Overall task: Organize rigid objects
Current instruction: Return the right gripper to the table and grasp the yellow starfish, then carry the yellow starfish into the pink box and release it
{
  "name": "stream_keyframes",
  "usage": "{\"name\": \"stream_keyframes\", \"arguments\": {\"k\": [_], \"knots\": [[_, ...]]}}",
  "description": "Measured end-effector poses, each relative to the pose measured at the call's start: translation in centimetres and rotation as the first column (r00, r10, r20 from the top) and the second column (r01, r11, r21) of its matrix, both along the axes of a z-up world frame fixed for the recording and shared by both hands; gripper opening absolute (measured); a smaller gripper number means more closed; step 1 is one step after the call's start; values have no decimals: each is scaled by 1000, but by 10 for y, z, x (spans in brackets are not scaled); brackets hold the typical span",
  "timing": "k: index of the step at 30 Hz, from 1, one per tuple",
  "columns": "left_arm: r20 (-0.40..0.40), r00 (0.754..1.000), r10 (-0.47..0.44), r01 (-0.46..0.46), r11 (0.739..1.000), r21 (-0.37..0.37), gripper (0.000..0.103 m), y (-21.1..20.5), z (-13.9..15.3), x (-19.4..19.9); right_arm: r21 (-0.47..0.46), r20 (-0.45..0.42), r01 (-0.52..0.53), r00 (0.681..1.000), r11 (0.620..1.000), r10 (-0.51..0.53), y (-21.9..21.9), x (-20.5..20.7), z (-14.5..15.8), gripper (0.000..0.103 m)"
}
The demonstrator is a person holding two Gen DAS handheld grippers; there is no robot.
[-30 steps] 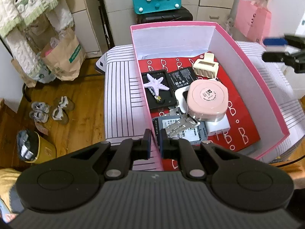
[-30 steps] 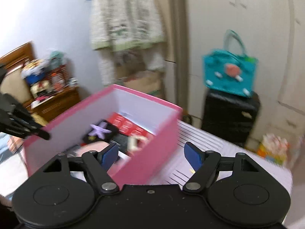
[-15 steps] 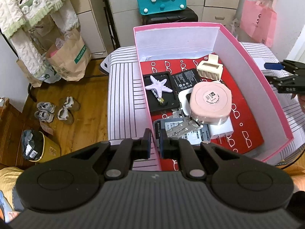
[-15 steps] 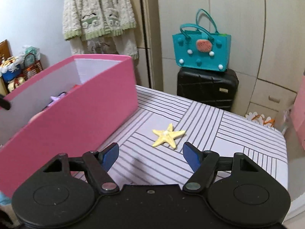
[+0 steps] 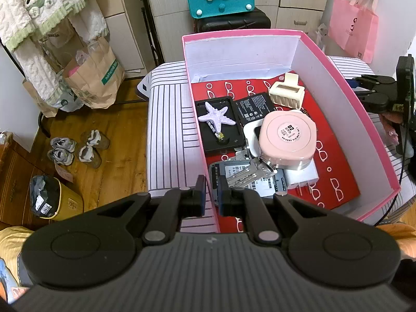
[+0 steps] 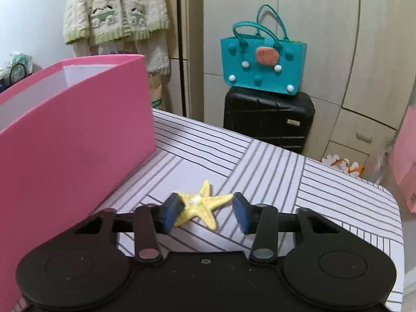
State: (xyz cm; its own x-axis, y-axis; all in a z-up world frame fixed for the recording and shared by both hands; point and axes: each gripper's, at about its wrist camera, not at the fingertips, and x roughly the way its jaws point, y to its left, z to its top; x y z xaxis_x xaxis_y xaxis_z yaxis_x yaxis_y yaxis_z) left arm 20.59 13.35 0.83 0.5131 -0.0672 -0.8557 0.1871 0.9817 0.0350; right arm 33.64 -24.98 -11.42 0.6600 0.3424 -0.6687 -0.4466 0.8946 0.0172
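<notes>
A pink box (image 5: 338, 83) stands on the striped table (image 5: 166, 119). It holds a purple starfish (image 5: 217, 115), a round pink case (image 5: 287, 136), a cream hair claw (image 5: 286, 92), keys (image 5: 249, 173) and flat black items. My left gripper (image 5: 212, 192) is shut on the box's near-left wall. Beside the box (image 6: 78, 135), a yellow starfish (image 6: 200, 205) lies flat on the table. My right gripper (image 6: 206, 213) is low over it with the jaws closing. The starfish is between them: the left pad is at one arm, the right pad stands apart.
A teal bag (image 6: 262, 59) sits on a black suitcase (image 6: 267, 122) behind the table. The table's rounded right edge (image 6: 390, 202) is close by. A pink shopping bag (image 5: 353, 28), paper bags (image 5: 91, 78), shoes (image 5: 75, 148) and a yellow bin (image 5: 54, 200) surround the table.
My right gripper has come down beside the box to the yellow starfish and its jaws have narrowed around it. The left gripper has kept still on the box wall.
</notes>
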Motion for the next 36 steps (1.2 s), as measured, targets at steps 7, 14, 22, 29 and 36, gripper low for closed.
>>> {"name": "stream_keyframes", "arguments": {"k": [7,14,22,29,36], "knots": [[2,1000,0,0,1000,-9,8,2,0,0,12,19,15,1000,1000,-15,-4,-9,9,42],[8,1000,2,-2,1000,-24,8,5,0,-1,93,-16,32,999,995,-31,-17,-22,18,39],[13,1000,-6,6,999,-33,8,7,-1,-2,148,-17,42,999,988,-39,-24,-38,38,39],[18,1000,-19,20,999,-45,8,10,0,-2,126,44,21,999,992,-27,-15,-59,71,39],[27,999,-17,19,998,-62,8,13,-1,-4,140,106,-60,993,988,45,1,-74,113,39]]}}
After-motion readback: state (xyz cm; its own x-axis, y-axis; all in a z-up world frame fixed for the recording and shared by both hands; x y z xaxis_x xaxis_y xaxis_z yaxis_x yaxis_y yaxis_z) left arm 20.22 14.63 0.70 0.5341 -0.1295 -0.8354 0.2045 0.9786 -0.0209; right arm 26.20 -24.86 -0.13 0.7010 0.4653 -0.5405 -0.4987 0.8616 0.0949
